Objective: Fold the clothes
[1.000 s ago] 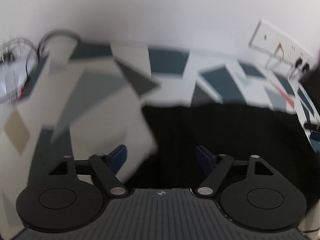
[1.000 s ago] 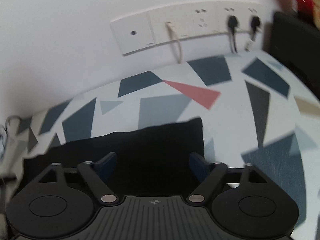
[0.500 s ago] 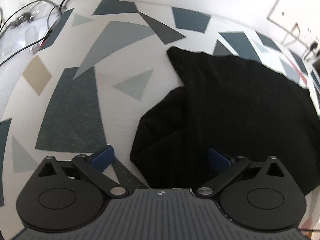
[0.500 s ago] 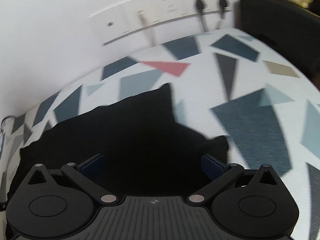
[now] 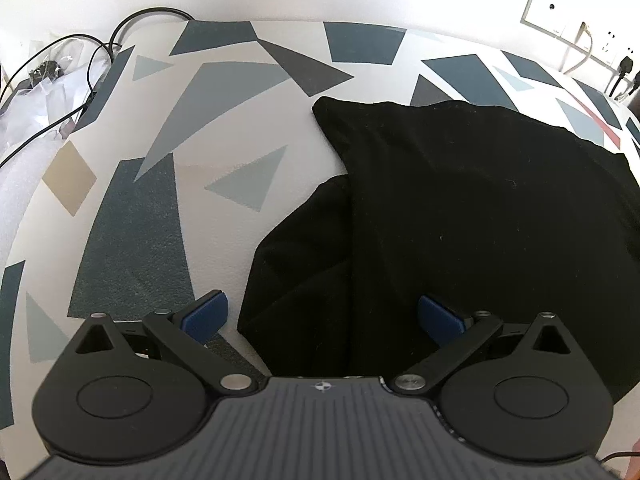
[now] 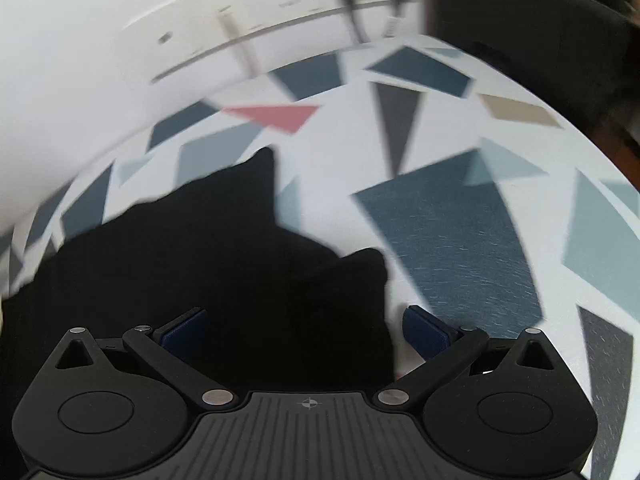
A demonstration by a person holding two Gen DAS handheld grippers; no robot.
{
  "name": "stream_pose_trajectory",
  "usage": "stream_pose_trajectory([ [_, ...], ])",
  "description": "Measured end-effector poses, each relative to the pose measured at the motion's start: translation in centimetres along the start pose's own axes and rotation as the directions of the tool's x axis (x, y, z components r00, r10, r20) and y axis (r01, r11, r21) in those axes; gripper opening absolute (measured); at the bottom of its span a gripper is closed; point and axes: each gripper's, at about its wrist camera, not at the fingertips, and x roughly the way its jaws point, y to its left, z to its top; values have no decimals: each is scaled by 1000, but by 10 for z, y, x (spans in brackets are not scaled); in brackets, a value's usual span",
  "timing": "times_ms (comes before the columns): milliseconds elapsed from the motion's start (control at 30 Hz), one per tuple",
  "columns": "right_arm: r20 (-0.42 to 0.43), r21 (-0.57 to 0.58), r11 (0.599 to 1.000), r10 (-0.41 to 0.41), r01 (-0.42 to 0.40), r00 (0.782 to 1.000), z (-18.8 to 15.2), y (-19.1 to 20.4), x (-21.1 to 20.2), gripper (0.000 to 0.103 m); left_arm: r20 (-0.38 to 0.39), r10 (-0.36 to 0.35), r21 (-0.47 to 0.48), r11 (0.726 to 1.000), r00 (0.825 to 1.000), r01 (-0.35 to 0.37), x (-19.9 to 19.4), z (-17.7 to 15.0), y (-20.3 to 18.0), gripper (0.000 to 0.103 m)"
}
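A black garment [image 5: 460, 216] lies on the patterned table cover, with a sleeve [image 5: 304, 264] sticking out on its left side. My left gripper [image 5: 320, 316] is open and hovers above that sleeve and the garment's left edge, holding nothing. In the right wrist view the same black garment [image 6: 192, 264] lies below, with a sleeve [image 6: 344, 300] sticking out on its right. My right gripper [image 6: 306, 328] is open above that sleeve, holding nothing.
The table cover [image 5: 132, 216] is white with grey, blue and red shapes. Black cables [image 5: 80, 64] and clear plastic lie at the far left. A wall socket strip with plugs [image 6: 280, 12] runs along the back. A dark box [image 6: 520, 28] stands at the far right.
Both grippers have pulled back and risen from the garment's far edge toward its near sides, and both have opened wider. The garment lies still.
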Motion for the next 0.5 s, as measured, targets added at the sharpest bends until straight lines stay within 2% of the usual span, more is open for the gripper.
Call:
stream_pose_trajectory([
  [133,-10,-144,988,-63,61,998,-6,27,6,102,10,-19,32,999,1000,19,-2,-3,2,103],
  [367,-2,-112,989,-97,97,995,-4,31,8,102,45,-18,34,999,999,16,-2,-7,0,103],
  [500,16,-101,989,-110,111,994,-5,32,9,102,32,-15,27,1000,999,14,1,-1,-5,103],
])
